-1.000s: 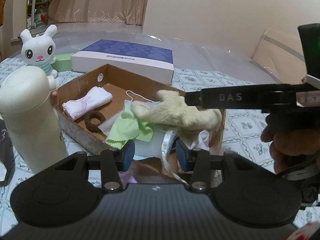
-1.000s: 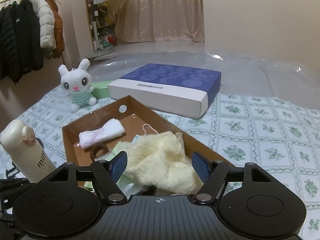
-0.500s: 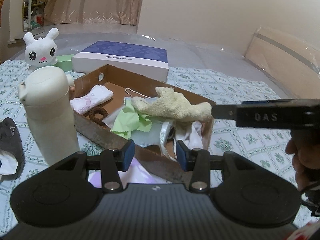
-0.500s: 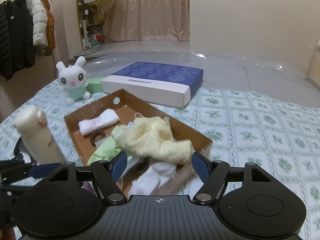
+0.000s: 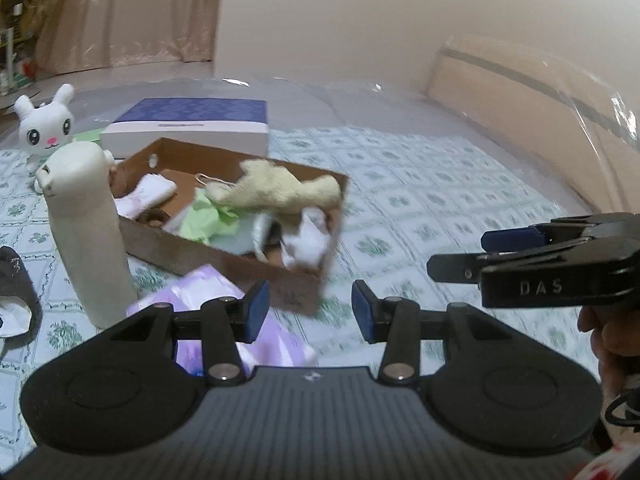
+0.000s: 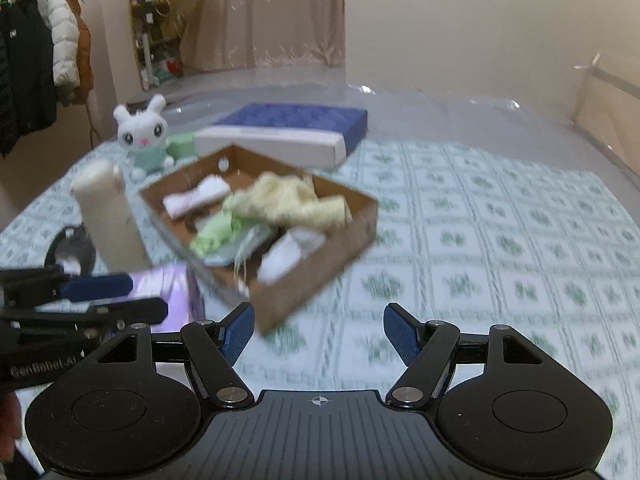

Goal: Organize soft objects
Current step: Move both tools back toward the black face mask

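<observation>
Both grippers stand clear of the cardboard box [image 6: 320, 280], which sits on the patterned bed cover [image 6: 500, 240], not on a desk; the soft items lie heaped inside it, the cream fleecy cloth [image 6: 296, 200] on top, a green cloth [image 6: 214, 234] beneath its left end, a folded white-pink cloth [image 6: 198, 198] at the far left corner, white cloth [image 6: 290, 254] at the near corner; the box is blurred in both views. The left gripper [image 5: 306, 308] shows its jaws partly apart with nothing between them; the right gripper [image 6: 318, 334] shows its jaws wider apart, likewise empty. From each camera the box lies ahead and to the left of the jaws, its near corner turned towards them; the fleecy cloth runs lengthwise across the box, left to right in the left wrist view. One soft-looking thing lies outside: a lilac packet [image 5: 208, 300] on the cover, just left of the left jaws and touching or nearly touching the box's near wall; a cream bottle [image 5: 88, 232] stands beside it. Judgement: the left gripper is the nearer to that packet, and any reach for it must pass close by the bottle.
</observation>
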Tool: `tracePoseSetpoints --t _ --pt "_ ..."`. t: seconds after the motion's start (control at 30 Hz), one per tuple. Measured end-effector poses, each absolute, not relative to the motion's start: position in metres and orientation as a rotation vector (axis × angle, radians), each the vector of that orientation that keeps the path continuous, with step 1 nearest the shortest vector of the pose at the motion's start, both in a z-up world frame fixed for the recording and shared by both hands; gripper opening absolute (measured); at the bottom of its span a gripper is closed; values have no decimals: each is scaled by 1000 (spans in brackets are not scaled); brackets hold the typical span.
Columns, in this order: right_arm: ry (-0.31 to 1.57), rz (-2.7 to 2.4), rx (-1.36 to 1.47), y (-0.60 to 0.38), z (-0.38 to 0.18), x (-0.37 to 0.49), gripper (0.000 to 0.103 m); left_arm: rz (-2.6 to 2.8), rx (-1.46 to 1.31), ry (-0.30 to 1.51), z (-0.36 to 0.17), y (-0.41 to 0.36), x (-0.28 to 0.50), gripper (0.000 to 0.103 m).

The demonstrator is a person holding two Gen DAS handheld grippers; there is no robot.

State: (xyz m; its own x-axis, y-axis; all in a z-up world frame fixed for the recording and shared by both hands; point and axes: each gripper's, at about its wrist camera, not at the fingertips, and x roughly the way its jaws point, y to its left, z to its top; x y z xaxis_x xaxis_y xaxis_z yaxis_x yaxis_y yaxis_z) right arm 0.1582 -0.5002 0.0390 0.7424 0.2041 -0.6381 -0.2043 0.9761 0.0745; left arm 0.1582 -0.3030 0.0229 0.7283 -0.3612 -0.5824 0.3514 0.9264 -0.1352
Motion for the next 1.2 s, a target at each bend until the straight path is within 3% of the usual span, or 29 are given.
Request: tracePoseSetpoints --t 0.33,0.6,1.0,1.13,1.2 --pt "725 175 40 -480 25 72 71 -490 15 681 12 -280 90 41" --pt "713 196 50 -430 15 29 71 -456 34 677 4 -215 55 44" --pt "655 355 51 -310 19 35 71 -249 41 652 6 -72 54 48" --pt "648 407 27 -273 16 49 71 -217 60 636 6 -32 62 59" --pt "644 433 13 -256 14 57 71 -213 67 631 6 -16 68 60"
